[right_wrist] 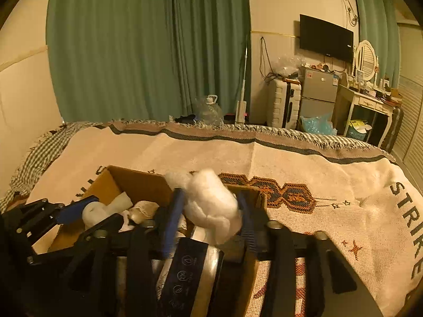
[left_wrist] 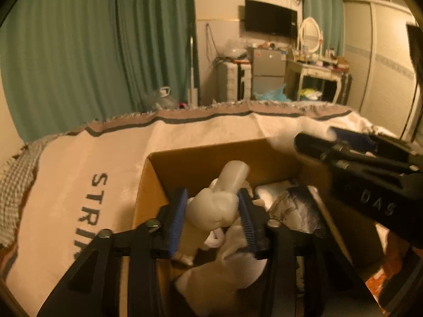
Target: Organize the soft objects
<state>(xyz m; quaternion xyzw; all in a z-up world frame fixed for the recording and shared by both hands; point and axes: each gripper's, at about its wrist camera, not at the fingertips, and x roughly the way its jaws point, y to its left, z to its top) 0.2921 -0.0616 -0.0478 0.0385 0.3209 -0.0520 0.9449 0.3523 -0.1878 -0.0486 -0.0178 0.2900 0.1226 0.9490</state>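
The left gripper (left_wrist: 212,220) had its jaws clamped on a pale foam piece (left_wrist: 215,206), held above the open cardboard box (left_wrist: 148,185). The right gripper (right_wrist: 211,219) gripped a white cotton wad (right_wrist: 211,206) between its jaws, over the box's near right edge. Inside the box lay cloth items and a dark packet (left_wrist: 298,206). The box sat on the bed's woven blanket (right_wrist: 330,179).
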